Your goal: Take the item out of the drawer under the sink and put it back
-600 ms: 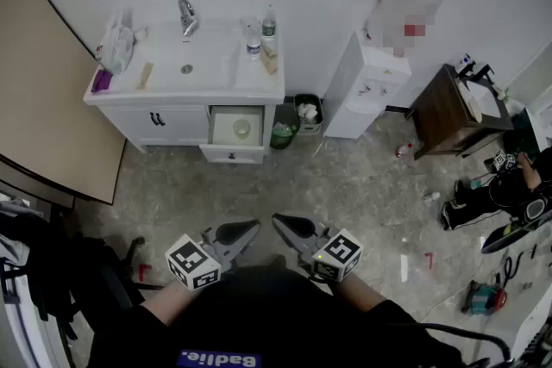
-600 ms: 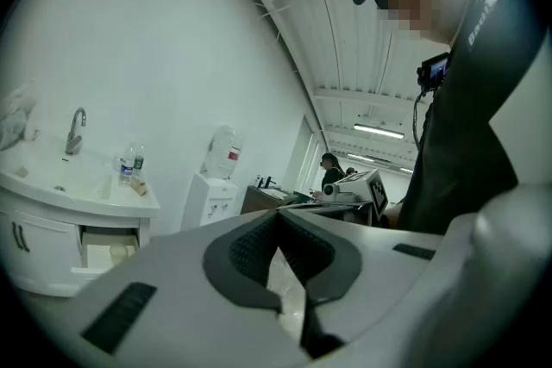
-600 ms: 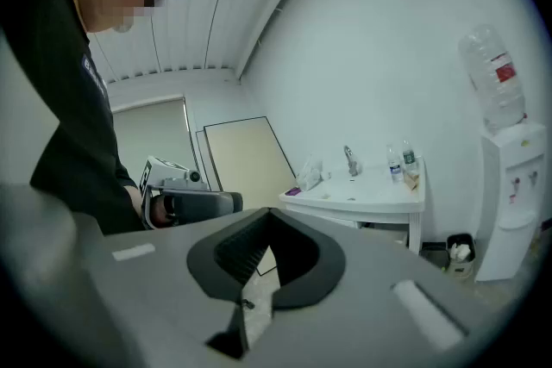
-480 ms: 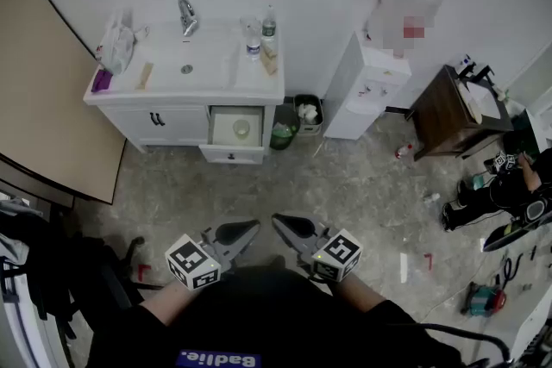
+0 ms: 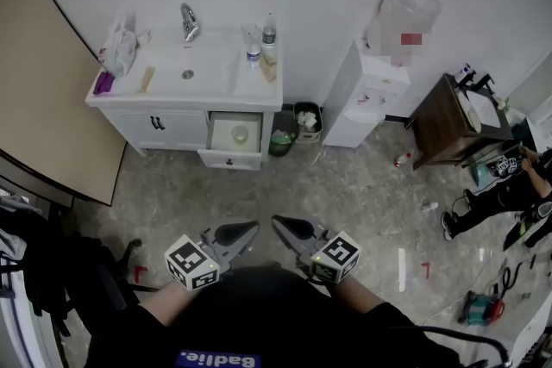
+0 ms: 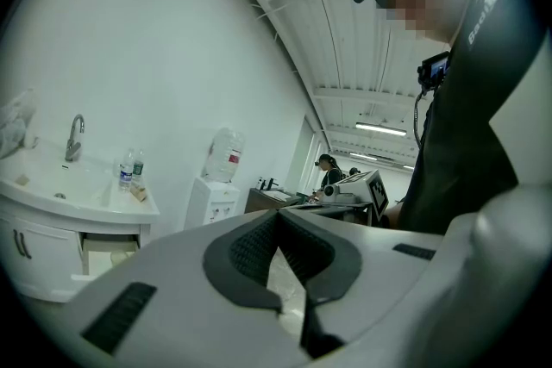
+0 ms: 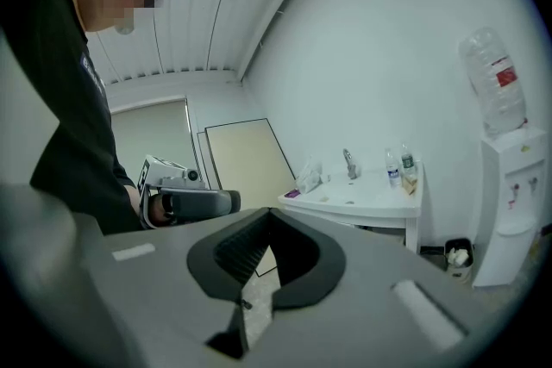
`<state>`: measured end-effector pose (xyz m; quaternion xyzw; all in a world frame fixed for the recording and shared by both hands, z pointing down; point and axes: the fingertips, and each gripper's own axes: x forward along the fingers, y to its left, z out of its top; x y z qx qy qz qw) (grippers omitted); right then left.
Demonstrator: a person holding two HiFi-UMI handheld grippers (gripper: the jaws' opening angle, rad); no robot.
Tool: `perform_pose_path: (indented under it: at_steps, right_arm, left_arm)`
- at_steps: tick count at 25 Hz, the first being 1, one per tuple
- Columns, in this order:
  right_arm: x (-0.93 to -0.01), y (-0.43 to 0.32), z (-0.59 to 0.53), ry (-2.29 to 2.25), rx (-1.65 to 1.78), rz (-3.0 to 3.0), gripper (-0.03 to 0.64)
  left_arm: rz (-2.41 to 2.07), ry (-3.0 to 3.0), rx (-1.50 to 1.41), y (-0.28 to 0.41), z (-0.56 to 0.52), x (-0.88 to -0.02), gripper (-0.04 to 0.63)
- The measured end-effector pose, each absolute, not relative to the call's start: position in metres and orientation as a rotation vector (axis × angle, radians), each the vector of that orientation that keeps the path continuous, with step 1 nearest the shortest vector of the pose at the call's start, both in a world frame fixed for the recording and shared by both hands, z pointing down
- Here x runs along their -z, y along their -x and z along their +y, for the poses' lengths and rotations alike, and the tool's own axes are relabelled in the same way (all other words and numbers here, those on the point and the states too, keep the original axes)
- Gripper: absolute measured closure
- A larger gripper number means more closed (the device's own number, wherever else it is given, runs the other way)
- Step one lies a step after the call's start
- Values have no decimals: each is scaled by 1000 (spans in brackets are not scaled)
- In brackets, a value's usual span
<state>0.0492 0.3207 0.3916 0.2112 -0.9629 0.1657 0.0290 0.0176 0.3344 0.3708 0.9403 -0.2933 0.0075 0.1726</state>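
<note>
Standing well back from sink [image 5: 207, 65]: drawer [image 5: 228, 159] under it open, item [image 5: 241, 133] inside, probably untouched; left gripper [image 5: 246, 228] and right gripper [image 5: 280, 224] jaws together, empty.

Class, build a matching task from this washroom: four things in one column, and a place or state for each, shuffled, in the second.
1 drawer
2 waste bin
3 purple item
4 faucet

A on the floor between vanity and water dispenser
B behind the basin
C pulled open
D on the vanity top's left end

Pairs: 1-C, 2-A, 3-D, 4-B.
</note>
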Motion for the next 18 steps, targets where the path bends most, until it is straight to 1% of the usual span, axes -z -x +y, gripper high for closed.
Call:
perform_pose_path:
  at_steps: [11, 18]
  right_arm:
    - [-401, -85, 314, -617, -599, -3008, 615]
    - [-414, -95, 293, -623, -593, -2961, 615]
  left_arm:
    - [-878, -2670, -66, -54, 334, -382, 589]
    - [-892, -2655, -61, -55, 310, -387, 589]
